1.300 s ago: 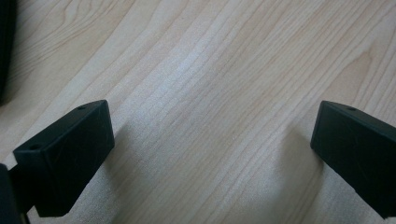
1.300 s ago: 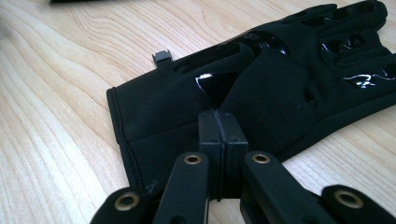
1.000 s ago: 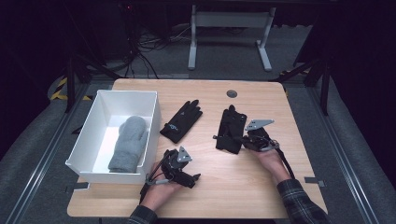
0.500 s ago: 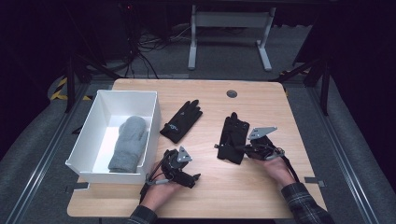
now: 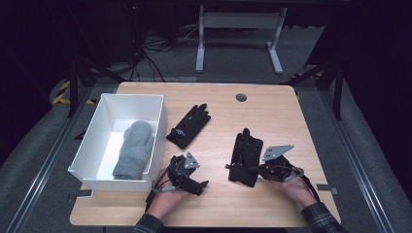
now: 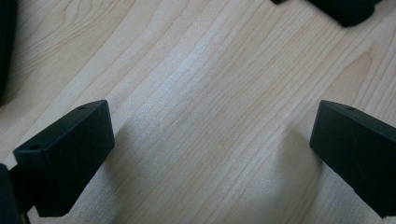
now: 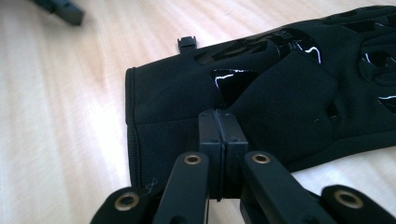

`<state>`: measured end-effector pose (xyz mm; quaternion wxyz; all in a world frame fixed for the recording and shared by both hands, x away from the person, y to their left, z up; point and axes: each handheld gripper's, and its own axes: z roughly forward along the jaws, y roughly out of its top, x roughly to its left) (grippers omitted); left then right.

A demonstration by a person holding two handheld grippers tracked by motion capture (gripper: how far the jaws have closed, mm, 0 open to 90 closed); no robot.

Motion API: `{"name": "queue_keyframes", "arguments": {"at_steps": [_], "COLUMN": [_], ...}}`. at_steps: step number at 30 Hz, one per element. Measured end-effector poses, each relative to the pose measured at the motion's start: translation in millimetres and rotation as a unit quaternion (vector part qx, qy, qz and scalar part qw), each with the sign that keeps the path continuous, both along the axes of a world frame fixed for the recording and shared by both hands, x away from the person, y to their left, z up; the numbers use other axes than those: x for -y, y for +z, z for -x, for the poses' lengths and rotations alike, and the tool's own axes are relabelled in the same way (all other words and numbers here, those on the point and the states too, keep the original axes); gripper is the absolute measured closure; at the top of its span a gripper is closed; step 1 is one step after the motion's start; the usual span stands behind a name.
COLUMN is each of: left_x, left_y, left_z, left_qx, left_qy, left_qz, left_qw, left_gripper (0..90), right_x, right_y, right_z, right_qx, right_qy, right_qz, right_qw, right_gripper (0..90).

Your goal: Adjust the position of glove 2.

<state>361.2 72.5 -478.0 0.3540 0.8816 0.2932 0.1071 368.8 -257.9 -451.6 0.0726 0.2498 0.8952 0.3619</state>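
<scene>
A black glove (image 5: 245,151) lies flat on the wooden table (image 5: 272,107), right of centre. My right gripper (image 5: 251,170) is shut on its cuff edge; in the right gripper view the two jaws meet on the glove's (image 7: 289,93) fabric at the gripper (image 7: 218,128) tip. A second black glove (image 5: 190,125) lies beside the white bin (image 5: 121,98), which holds a grey mitten (image 5: 135,148). My left gripper (image 5: 202,185) rests near the front edge, open. In its own view the gripper (image 6: 210,154) has its jaws wide apart over bare wood.
The white bin takes up the table's left side. A round grommet hole (image 5: 241,97) sits near the far edge. Bare wood lies between the two grippers and along the table's right side. Beyond the table are a dark floor, cables and a metal stand (image 5: 238,29).
My right gripper has pulled back toward the table's front edge, dragging the black glove with it. The left gripper has stayed where it was.
</scene>
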Motion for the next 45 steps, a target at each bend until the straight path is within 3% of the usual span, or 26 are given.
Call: {"name": "queue_keyframes", "arguments": {"at_steps": [7, 11, 12, 16, 20, 23, 29, 36, 39, 41, 44, 45], "left_x": [0.1, 0.2, 0.3, 0.6, 0.5, 0.5, 0.4, 0.6, 0.9, 1.4, 3.1, 3.8], "left_y": [0.0, 0.1, 0.0, -0.1, 0.0, 0.0, 0.0, 0.0, 0.3, 0.8, 6.0, 8.6], "left_z": [-0.1, -0.3, -0.3, -0.4, -0.4, -0.4, -0.5, -0.5, -1.0, -1.8, -4.9, -7.1], "left_qx": [0.000, 0.000, -0.001, -0.001, -0.001, -0.001, -0.001, -0.001, -0.002, -0.003, -0.014, -0.017], "left_qy": [0.002, 0.002, 0.003, 0.004, 0.004, 0.004, 0.003, 0.004, 0.007, 0.008, 0.023, 0.031], "left_qz": [0.000, 0.000, 0.000, 0.001, 0.001, 0.001, 0.000, 0.000, 0.001, 0.000, -0.005, -0.005], "left_qw": [1.0000, 1.0000, 1.0000, 1.0000, 1.0000, 1.0000, 1.0000, 1.0000, 1.0000, 1.0000, 0.9996, 0.9993], "left_gripper": [0.3, 0.2, 0.3, 0.3, 0.3, 0.2, 0.2, 0.3, 0.5, 1.8, 7.1, 7.2], "right_x": [2.4, 1.5, -1.6, -9.1, -16.3, -19.3, -22.3, -25.0, -26.2, -25.0, -21.3, -14.2], "right_y": [4.0, 11.9, 12.8, 9.0, 2.2, -2.7, -4.6, -4.4, -4.2, -3.0, 0.2, 4.9], "right_z": [12.7, -3.0, -15.7, -36.8, -51.9, -54.3, -43.2, -18.3, -11.7, -10.7, -10.4, -9.1], "right_qx": [0.004, 0.026, 0.033, 0.039, 0.034, 0.028, 0.015, 0.007, 0.007, 0.006, 0.007, 0.018], "right_qy": [0.013, -0.018, -0.030, -0.049, -0.052, -0.045, -0.007, 0.043, 0.042, 0.036, 0.026, 0.006], "right_qz": [0.002, -0.007, -0.006, -0.004, 0.001, 0.010, 0.004, 0.006, 0.008, -0.001, -0.008, -0.018], "right_qw": [0.9999, 0.9995, 0.9990, 0.9980, 0.9981, 0.9985, 0.9999, 0.9990, 0.9991, 0.9993, 0.9996, 0.9997], "right_gripper": [90.0, 90.0, 90.0, 90.0, 90.0, 90.0, 90.0, 90.0, 90.0, 72.9, 67.2, 56.7]}}
